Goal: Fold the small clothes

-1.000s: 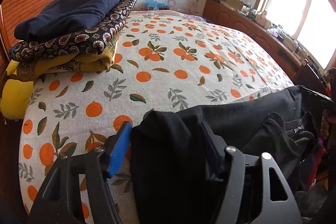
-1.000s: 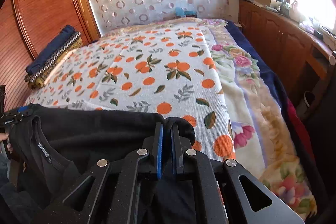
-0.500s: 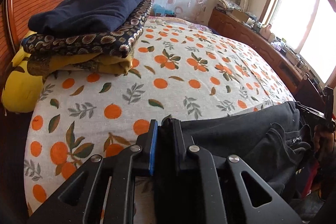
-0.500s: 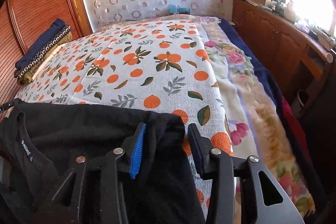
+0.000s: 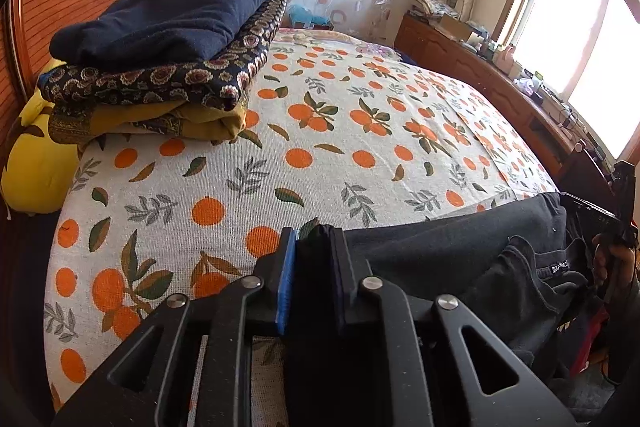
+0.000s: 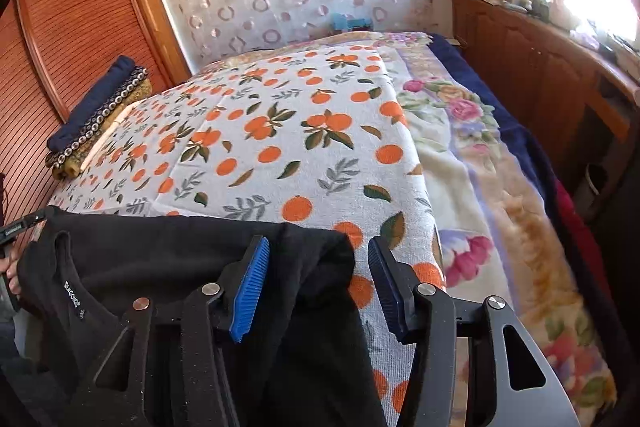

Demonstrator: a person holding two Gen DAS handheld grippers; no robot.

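A black T-shirt (image 5: 452, 251) lies along the near edge of the bed, its collar label showing in the right wrist view (image 6: 160, 267). My left gripper (image 5: 312, 255) is shut on the shirt's left shoulder fold. My right gripper (image 6: 316, 279) is open, its blue pads (image 6: 250, 291) standing apart on either side of the shirt's right shoulder, with cloth lying loose between them. The right gripper also shows at the far right of the left wrist view (image 5: 616, 211).
The bed wears an orange-print cover (image 5: 340, 131) over a floral blanket (image 6: 480, 155). A stack of folded clothes (image 5: 168, 43) sits at the bed's left side, next to a wooden louvred wardrobe (image 6: 72, 39). A wooden cabinet (image 6: 540, 67) runs along the right under the window.
My left gripper has closed on the shirt's left shoulder and moved forward. My right gripper has opened, letting go of the right shoulder.
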